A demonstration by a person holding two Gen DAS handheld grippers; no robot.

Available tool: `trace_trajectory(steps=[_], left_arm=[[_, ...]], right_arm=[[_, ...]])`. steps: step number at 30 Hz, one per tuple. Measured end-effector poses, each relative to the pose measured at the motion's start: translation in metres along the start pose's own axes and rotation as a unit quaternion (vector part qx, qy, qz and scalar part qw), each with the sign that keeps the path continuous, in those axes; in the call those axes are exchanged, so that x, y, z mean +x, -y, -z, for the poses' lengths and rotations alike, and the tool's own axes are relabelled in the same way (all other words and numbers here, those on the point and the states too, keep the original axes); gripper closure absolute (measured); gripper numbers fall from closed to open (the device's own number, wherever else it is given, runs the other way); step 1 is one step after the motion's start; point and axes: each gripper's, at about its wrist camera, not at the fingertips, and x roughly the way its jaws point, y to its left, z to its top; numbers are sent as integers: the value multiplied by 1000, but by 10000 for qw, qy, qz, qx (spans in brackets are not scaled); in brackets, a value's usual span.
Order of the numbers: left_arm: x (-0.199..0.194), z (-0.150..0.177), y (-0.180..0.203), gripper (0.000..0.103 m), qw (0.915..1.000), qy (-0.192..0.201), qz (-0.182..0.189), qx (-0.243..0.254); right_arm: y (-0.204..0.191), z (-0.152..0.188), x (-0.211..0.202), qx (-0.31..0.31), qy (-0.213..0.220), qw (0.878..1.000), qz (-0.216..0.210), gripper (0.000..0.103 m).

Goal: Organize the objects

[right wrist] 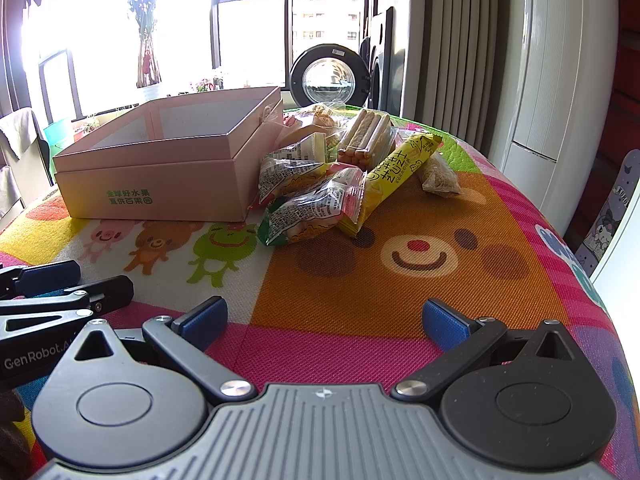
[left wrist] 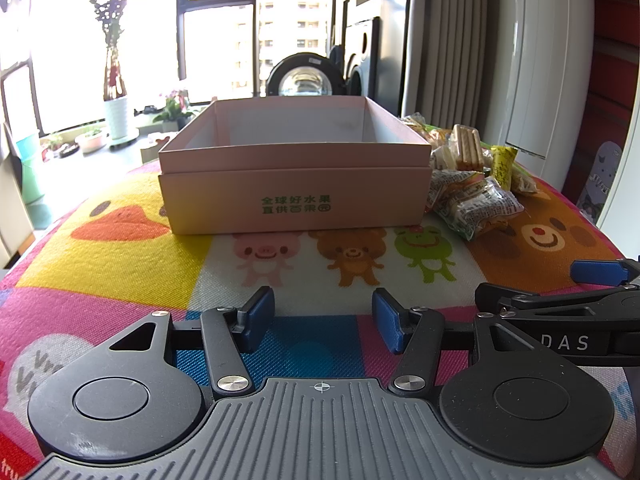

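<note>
An open pink cardboard box point(left wrist: 294, 196) point(right wrist: 160, 176) with green lettering stands on the cartoon-print table cover, and its inside looks bare. To its right lies a heap of wrapped snacks point(left wrist: 472, 184) point(right wrist: 320, 184), among them a yellow bar point(right wrist: 396, 172), a clear pack of wafer sticks point(right wrist: 366, 136) and green-edged packets point(right wrist: 304, 216). My left gripper point(left wrist: 323, 318) rests low in front of the box, open, nothing between its blue pads. My right gripper point(right wrist: 324, 320) sits open near the table's front, short of the snacks. Each gripper shows at the edge of the other's view.
The colourful table cover point(right wrist: 420, 260) stretches between the grippers and the objects. Behind the table are large windows, potted plants point(left wrist: 114, 80), a round washing machine door point(right wrist: 328, 76), grey curtains and a white tall unit point(right wrist: 560, 80). The table's right edge drops off beside the snacks.
</note>
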Motion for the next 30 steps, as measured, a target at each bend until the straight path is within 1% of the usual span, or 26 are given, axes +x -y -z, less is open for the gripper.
trace_trajectory(steps=[30], left_arm=[[-2, 0, 2, 42, 10000, 9, -54, 74]], right_arm=[[0, 0, -1, 10, 0, 10000, -4, 0]])
